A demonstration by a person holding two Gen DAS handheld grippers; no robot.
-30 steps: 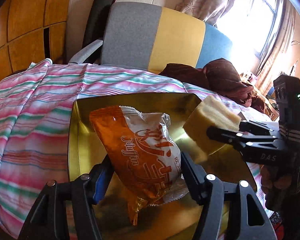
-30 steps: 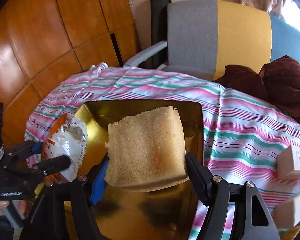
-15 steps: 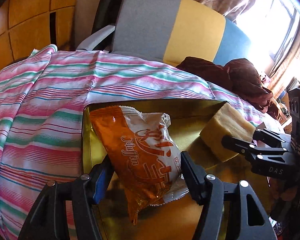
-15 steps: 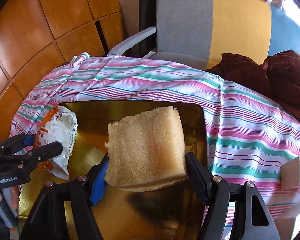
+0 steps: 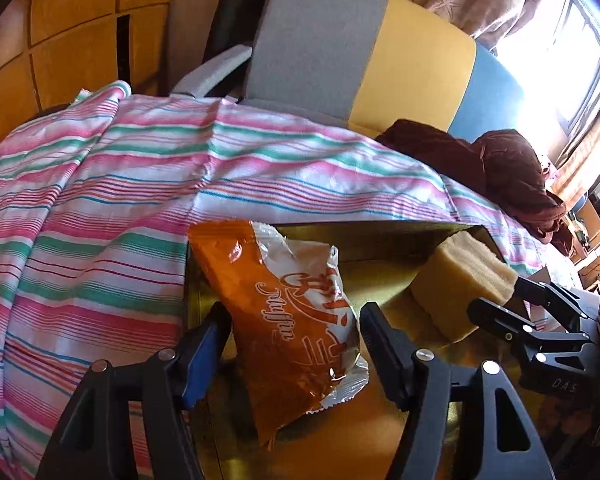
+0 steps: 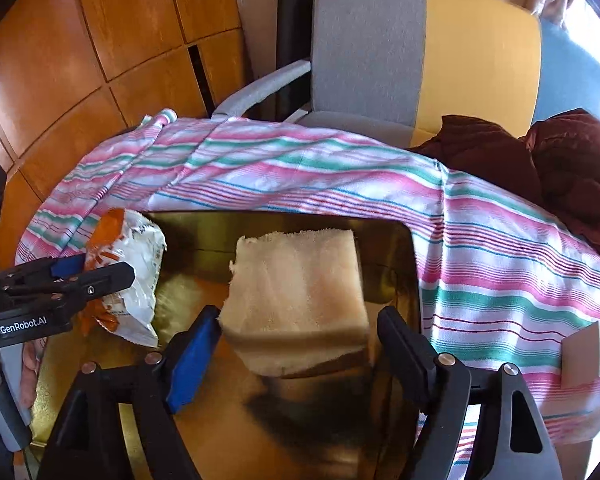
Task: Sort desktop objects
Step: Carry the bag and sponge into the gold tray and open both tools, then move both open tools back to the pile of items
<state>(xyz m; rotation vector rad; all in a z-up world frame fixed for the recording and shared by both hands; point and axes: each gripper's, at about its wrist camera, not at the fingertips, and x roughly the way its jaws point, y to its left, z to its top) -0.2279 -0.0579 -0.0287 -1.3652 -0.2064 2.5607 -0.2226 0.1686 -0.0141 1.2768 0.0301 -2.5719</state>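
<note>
"Muffin" is printed in white script on the orange-and-white snack packet [image 5: 300, 316], with larger orange characters beside it that cannot be read. "GenRobot.AI" is marked on the left gripper [image 6: 66, 276] as seen from the right wrist, and "DAS" on the right gripper [image 5: 512, 312] as seen from the left wrist.

The packet is seen between the 2 fingers of the left gripper [image 5: 296, 336], over the left part of a gold tray [image 6: 404, 248]; whether it is pinched cannot be told. The yellow sponge [image 6: 296, 284] lies between the spread fingers of the right gripper [image 6: 300, 340], with gaps on both sides, over the tray's right part.

The tray rests on a pink, green and white striped cloth [image 5: 100, 200]. A pale carton [image 6: 584, 356] lies on the cloth to the right. Behind are seen a grey, yellow and blue chair [image 6: 420, 52], a dark red garment [image 5: 500, 168], wooden panelling [image 6: 80, 40] and a curtained window [image 5: 556, 60].
</note>
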